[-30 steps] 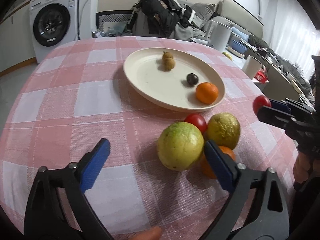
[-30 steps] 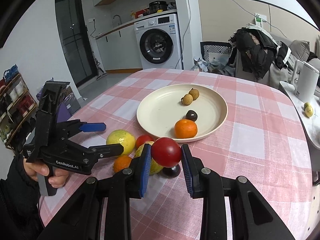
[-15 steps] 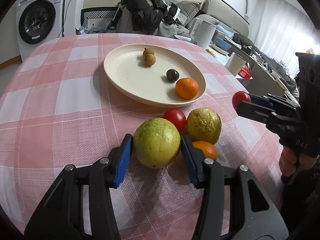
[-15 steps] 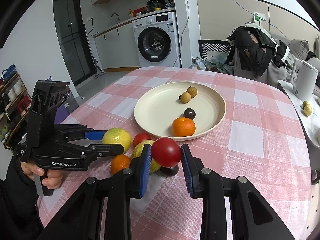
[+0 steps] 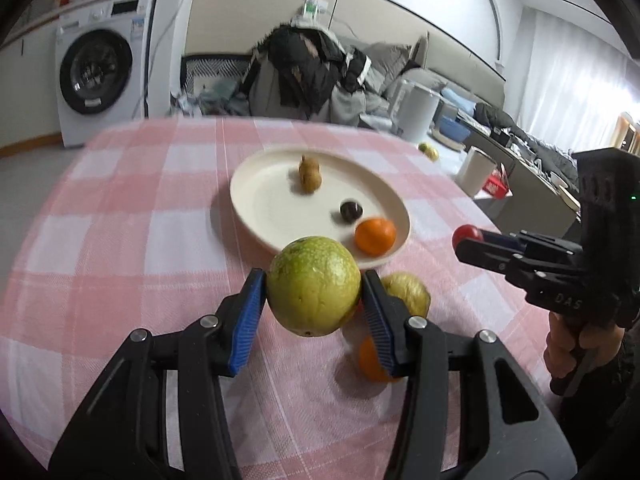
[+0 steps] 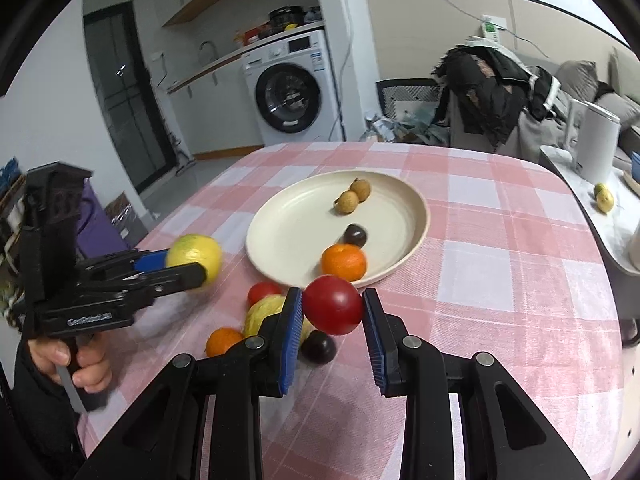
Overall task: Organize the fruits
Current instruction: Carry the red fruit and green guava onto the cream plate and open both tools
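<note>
Over the checked cloth I hold a green fruit clamped in my left gripper and a tomato pinched in the right gripper, both lifted clear, presumably bound for the plate just beyond, where an orange sits.

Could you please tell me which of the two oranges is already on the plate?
The orange by the plate's near rim, beside the dark fruit. The other orange lies on the tablecloth among loose fruits.
</note>
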A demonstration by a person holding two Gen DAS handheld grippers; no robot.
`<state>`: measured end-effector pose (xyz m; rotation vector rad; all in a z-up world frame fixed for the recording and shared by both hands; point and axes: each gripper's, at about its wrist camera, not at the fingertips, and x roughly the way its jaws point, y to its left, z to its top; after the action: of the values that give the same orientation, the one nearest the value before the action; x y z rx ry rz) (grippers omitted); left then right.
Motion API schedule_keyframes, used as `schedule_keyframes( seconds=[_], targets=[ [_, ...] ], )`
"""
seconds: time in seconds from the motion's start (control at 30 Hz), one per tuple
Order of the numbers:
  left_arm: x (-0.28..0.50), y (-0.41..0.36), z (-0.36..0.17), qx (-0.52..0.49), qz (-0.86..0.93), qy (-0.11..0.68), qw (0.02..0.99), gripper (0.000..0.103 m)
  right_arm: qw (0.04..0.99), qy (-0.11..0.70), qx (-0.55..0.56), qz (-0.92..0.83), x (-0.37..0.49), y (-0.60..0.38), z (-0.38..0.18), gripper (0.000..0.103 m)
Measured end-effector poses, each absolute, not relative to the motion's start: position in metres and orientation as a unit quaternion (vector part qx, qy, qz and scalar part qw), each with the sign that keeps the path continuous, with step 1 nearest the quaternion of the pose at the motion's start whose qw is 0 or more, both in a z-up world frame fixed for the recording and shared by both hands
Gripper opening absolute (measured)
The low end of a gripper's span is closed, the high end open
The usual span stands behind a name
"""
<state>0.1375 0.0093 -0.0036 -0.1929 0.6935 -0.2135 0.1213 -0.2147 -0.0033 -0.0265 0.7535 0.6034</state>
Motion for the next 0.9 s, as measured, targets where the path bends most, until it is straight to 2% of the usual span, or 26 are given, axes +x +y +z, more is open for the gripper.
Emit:
schedule_keyframes(
  seconds=[0.17,0.33,0.9],
  targets=[
    [0.142,0.006,0.012,-0.08,-0.09,0.315,0.941,0.046,0.888,0.366,0.047,0.275,0.136,-0.226,0.002,0.031],
    [0.155,0.003,0.016,-0.064,-0.079,0.312,0.945,0.046,0.894,0.361,0.051,0.261,0.148,-0.223,0.013,0.031],
    [0.224,-0.01,-0.019,-0.053,-0.066,0.345,0.935,0.046,0.893,0.377,0.074,0.234,0.202,-0.208,0.0,0.031]
  ],
)
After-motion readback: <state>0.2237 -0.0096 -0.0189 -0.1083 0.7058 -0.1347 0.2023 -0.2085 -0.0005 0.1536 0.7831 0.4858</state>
